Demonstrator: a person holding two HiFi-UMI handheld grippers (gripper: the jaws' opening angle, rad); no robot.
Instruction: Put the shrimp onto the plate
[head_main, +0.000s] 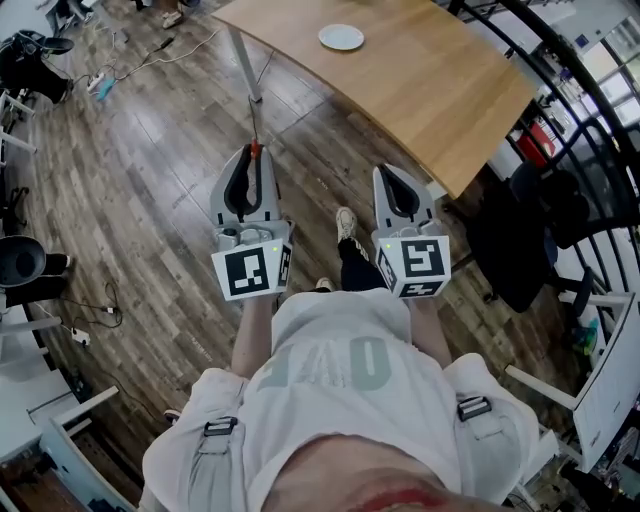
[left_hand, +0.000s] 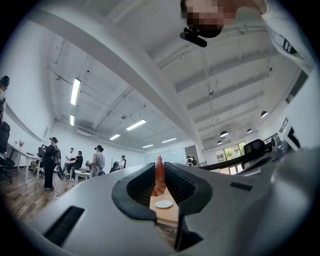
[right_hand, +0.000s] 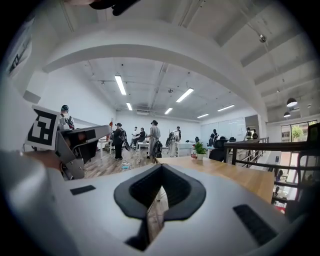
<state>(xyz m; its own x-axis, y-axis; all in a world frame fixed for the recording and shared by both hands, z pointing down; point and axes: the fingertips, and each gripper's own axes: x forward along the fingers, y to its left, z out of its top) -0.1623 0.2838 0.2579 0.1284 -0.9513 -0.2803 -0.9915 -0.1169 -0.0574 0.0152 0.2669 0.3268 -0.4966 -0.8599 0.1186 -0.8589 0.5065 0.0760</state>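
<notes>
The table (head_main: 430, 90) is in front of you, from 12 to 2 o'clock. Its near edge runs slanted, from far left to a corner close by at 2 o'clock. A thin table leg (head_main: 245, 65) stands at 12 o'clock, just past your left gripper (head_main: 251, 158). There is bare wood floor (head_main: 150, 180) between you and the table, and lots more open floor from 9 to 11 o'clock. Some cables (head_main: 100, 300) lie on the floor at 9 o'clock. A black chair (head_main: 530, 240) sits near you at 3 o'clock, and a dark railing (head_main: 590, 110) runs behind it.

Your left gripper is squeezed on the shrimp (left_hand: 159, 176). The shrimp is thin and orange-red. It stands straight up between the jaws, and its tip pokes out past them.

The plate (head_main: 341, 37) is small, round and white. It lies far back on the table at 12 o'clock, well apart from the shrimp.

Your right gripper (head_main: 386, 174) is pressed closed with nothing in it.
</notes>
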